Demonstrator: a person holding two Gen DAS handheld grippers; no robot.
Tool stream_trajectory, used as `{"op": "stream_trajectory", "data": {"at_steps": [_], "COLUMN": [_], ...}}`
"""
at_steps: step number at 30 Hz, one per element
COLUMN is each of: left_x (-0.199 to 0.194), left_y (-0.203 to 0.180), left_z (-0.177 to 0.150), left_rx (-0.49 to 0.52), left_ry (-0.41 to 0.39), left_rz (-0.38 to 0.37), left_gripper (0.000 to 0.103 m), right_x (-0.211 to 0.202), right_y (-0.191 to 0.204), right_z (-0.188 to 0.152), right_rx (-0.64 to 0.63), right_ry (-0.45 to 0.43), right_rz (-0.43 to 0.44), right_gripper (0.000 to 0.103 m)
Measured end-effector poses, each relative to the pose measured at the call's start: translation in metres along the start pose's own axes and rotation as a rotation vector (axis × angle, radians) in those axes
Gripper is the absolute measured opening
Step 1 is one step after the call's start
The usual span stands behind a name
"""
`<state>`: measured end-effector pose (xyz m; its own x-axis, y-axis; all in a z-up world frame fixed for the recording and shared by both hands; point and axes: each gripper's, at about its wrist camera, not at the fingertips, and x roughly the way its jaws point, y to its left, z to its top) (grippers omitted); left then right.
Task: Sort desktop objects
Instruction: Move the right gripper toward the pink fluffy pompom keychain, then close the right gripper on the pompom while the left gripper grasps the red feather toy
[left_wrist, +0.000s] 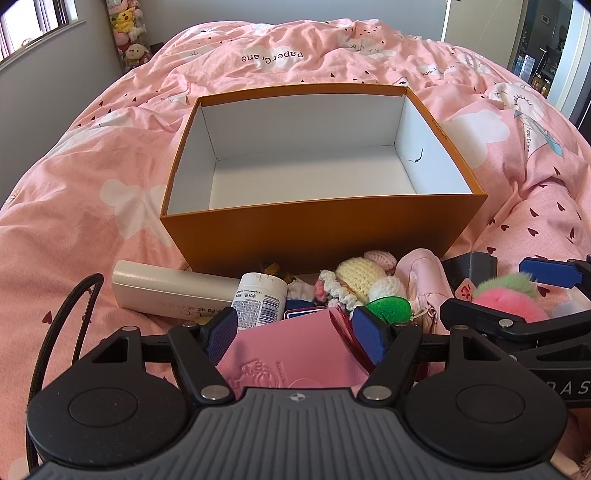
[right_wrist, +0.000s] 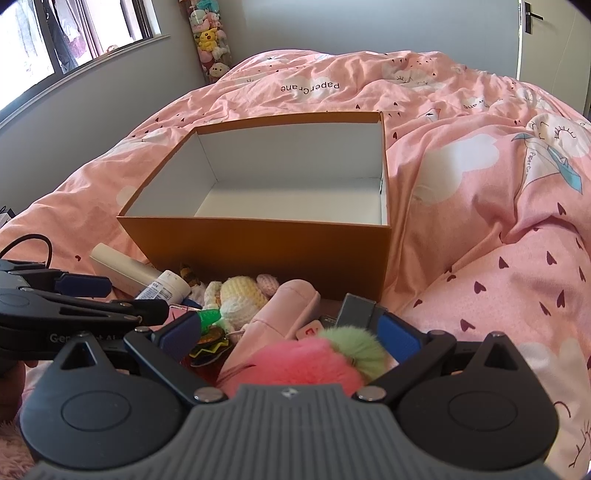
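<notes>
An orange box (left_wrist: 321, 236) with a white, empty inside stands on the pink bed; it also shows in the right wrist view (right_wrist: 258, 243). A pile of small things lies in front of it. My left gripper (left_wrist: 293, 332) is open, its jaws on either side of a pink booklet (left_wrist: 291, 350). My right gripper (right_wrist: 291, 336) is open around a pink and green fluffy pompom (right_wrist: 306, 358). Also in the pile are a cream case (left_wrist: 166, 288), a white bottle (left_wrist: 258, 299), a crochet doll (left_wrist: 362, 280), a green tag (left_wrist: 388, 308) and a pink pouch (right_wrist: 288, 310).
The pink quilt (left_wrist: 110, 177) is rumpled, with a high fold to the right of the box (right_wrist: 480, 206). A black cable (left_wrist: 62, 325) loops at the left. Plush toys (right_wrist: 210, 40) hang in the far corner by a window. A grey block (right_wrist: 356, 308) lies near the right finger.
</notes>
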<state>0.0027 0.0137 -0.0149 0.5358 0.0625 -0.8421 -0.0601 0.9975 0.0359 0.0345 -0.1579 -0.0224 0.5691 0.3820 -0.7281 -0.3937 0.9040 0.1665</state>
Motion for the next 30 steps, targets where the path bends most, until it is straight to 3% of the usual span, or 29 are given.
{"op": "stream_trajectory", "data": {"at_steps": [7,12,14,16,20,23,26,30], "left_x": [-0.001,-0.008,-0.011,-0.013,-0.015,-0.018,-0.021,-0.017], "left_y": [0.0,0.0,0.002,0.003,0.004,0.0,-0.012,-0.028], "left_z": [-0.001,0.001,0.003,0.005,0.006,0.006,0.002,-0.008], "left_rx": [0.007,0.027,0.028,0.035,0.06,0.067,0.126,0.23], "left_ry": [-0.007,-0.035,-0.036,-0.026,0.022,0.047,0.057,0.141], "left_rz": [-0.023,-0.092,-0.124,-0.165,-0.272,-0.337,-0.344,-0.368], "left_gripper": [0.081,0.081,0.067,0.06,0.045,0.045,0.045,0.045], "right_x": [-0.004,-0.013,-0.016,-0.019,-0.025,-0.03,-0.03,-0.021], "right_y": [-0.003,-0.017,-0.024,-0.034,-0.05,-0.051,-0.046,-0.038], "right_z": [0.001,0.005,0.006,0.006,0.003,-0.002,-0.01,-0.019], "right_rx": [0.007,0.008,0.021,0.055,0.122,0.142,0.134,0.123], "right_ry": [-0.022,-0.035,-0.029,-0.017,0.017,0.053,0.091,0.132], "right_rz": [-0.007,-0.045,-0.052,-0.053,-0.028,0.018,0.057,0.068], "right_gripper": [0.102,0.096,0.085,0.077,0.069,0.068,0.07,0.074]}}
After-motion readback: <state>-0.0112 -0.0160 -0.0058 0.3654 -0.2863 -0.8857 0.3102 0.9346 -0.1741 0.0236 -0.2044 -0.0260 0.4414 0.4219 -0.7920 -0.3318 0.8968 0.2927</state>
